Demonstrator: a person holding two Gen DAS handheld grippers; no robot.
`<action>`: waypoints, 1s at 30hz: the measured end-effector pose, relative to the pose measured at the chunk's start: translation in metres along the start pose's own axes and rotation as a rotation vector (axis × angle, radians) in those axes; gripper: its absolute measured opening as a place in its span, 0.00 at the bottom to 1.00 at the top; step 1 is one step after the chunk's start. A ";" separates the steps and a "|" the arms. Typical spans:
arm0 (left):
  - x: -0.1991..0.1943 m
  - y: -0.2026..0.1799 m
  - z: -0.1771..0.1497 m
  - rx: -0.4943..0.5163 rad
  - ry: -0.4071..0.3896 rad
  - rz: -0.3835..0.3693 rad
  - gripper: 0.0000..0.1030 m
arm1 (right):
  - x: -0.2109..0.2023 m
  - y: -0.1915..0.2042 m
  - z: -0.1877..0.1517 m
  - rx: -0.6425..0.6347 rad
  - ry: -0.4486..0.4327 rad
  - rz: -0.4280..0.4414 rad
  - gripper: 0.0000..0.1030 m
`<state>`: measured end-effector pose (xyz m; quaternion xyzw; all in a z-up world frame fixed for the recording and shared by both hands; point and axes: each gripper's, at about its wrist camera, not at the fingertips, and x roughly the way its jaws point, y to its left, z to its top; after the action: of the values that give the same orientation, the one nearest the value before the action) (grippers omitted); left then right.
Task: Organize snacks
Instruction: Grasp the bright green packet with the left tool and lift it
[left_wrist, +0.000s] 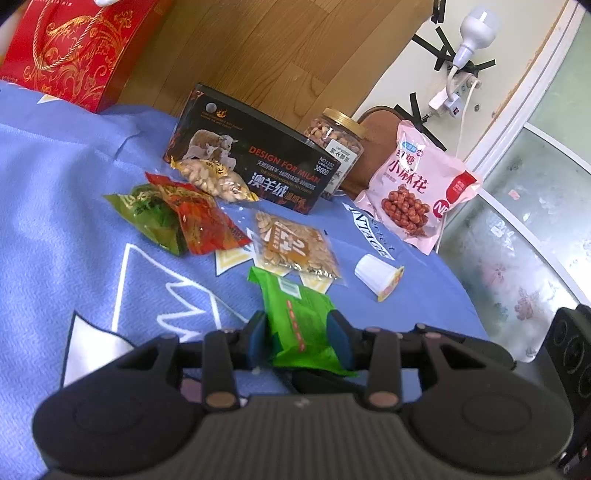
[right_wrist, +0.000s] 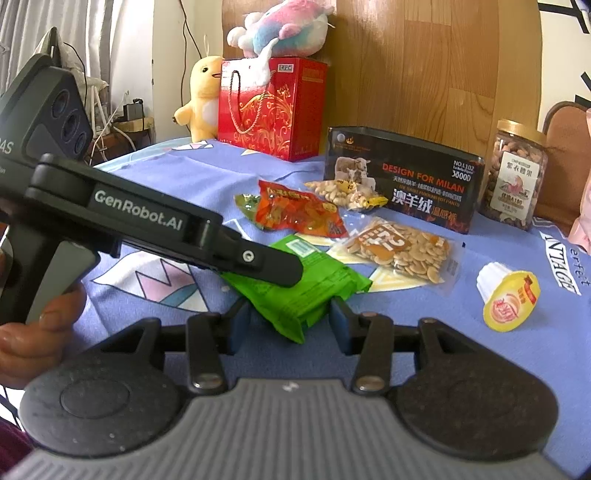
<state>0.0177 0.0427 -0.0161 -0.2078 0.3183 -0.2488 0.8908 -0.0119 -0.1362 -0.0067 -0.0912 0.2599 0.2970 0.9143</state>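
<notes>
Green foil marks the snack packet (left_wrist: 301, 325) caught between the blue pads of the left gripper (left_wrist: 299, 334), which is clenched on its near end; the packet's far end rests on the blue cloth (left_wrist: 74, 221) covering the bench. In the right wrist view the same green packet (right_wrist: 314, 288) lies between the fingers of the right gripper (right_wrist: 288, 325), whose jaws stand spread with a gap on each side, touching nothing. The left gripper's black finger (right_wrist: 258, 264) reaches across the packet from the left. Beyond it lie a clear bag of seeds (left_wrist: 295, 245), a red packet (left_wrist: 207, 225) overlapping a dark green packet (left_wrist: 151, 214), and a bag of peanuts (left_wrist: 214, 181) leaning on a black box (left_wrist: 258, 162). A nut jar (left_wrist: 338, 136) stands behind the box, a pink bag (left_wrist: 417, 184) to its right. A small white cup (left_wrist: 380, 277) with a yellow lid lies on its side near the seeds.
</notes>
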 end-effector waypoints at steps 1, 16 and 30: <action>-0.001 0.000 0.000 0.001 -0.001 -0.001 0.34 | 0.000 0.000 0.000 0.000 -0.001 0.000 0.48; -0.003 -0.001 0.000 0.008 -0.017 -0.014 0.34 | -0.003 0.001 0.000 -0.004 -0.024 -0.008 0.48; -0.004 0.000 -0.001 0.005 -0.021 -0.021 0.34 | -0.004 0.002 0.000 -0.009 -0.031 -0.013 0.48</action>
<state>0.0143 0.0448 -0.0146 -0.2114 0.3061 -0.2569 0.8920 -0.0165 -0.1365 -0.0048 -0.0924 0.2437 0.2938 0.9197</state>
